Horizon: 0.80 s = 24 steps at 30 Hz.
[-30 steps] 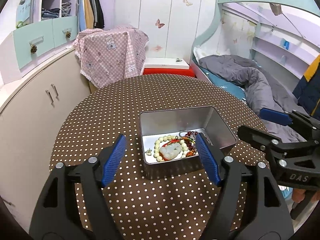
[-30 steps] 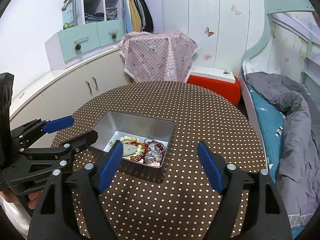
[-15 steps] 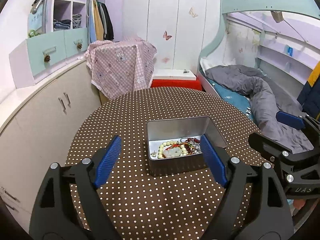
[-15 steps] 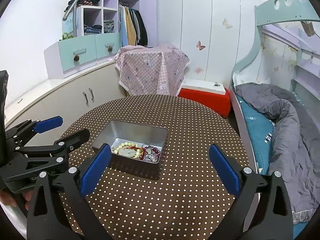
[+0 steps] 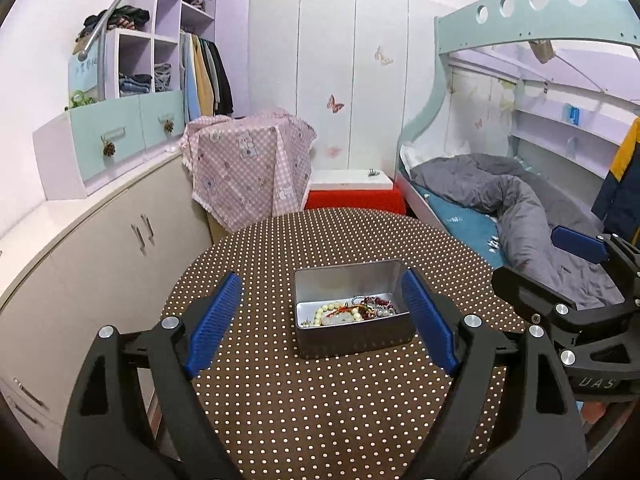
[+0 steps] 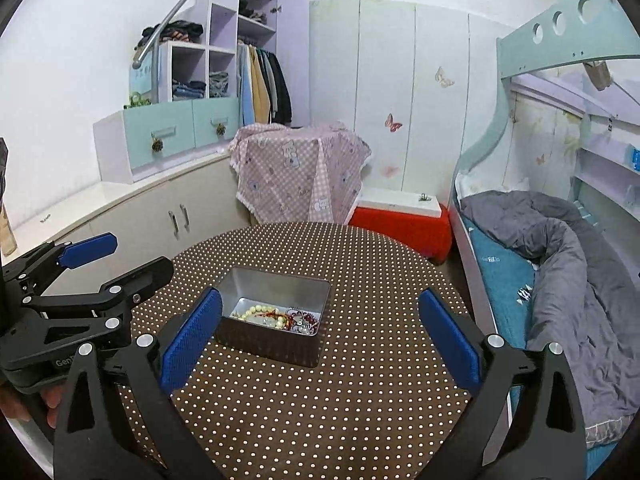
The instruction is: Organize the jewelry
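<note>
Brown polka-dot round tabletop [image 5: 340, 392] carries open silver metal tin [image 5: 348, 300] of jewelry centrally; left gripper [image 5: 322, 312] and right gripper [image 6: 320, 332] gape empty; bedroom.

**Room and Furnishings**

The round counter [image 5: 340, 400] carried a brown cloth with white dots. Behind it stood white wardrobe panels [image 5: 352, 80] with butterfly decals. A pink checked cloth [image 5: 248, 168] covered an item beside a red-and-white box [image 5: 352, 192]. A low cabinet [image 5: 100, 248] ran along the left wall under open shelving [image 5: 160, 64]. A bunk bed [image 5: 500, 208] with grey bedding stood at right.
</note>
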Tool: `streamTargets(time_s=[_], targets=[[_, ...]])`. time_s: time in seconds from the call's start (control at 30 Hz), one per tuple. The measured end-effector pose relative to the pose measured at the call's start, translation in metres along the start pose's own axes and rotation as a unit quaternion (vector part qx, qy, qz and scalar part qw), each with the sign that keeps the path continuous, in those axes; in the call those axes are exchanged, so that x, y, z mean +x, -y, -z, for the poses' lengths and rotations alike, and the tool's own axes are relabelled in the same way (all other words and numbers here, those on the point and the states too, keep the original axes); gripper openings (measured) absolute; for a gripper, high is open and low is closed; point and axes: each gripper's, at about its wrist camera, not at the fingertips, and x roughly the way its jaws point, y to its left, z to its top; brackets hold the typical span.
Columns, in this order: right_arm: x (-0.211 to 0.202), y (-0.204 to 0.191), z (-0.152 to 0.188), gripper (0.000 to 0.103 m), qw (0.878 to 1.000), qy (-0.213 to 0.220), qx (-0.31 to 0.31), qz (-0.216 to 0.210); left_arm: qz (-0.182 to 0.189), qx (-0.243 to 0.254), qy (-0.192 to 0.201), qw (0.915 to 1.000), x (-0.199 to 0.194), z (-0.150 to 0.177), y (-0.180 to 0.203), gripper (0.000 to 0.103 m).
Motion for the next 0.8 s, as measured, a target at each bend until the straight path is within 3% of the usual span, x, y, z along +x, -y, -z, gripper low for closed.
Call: streamTargets(time_s=[0.33,0.8], targets=[[-0.029,0.001,-0.001,0.095,0.999,0.039,0.002,0.004,-0.005,0.002,0.035,0.9994,-0.028,-0.007,0.005,0.082],[-0.041,-0.002,-0.003,0.095,0.998,0.057,-0.004,0.006,-0.009,0.0,0.049,0.9988,-0.044,-0.011,0.004,0.082]])
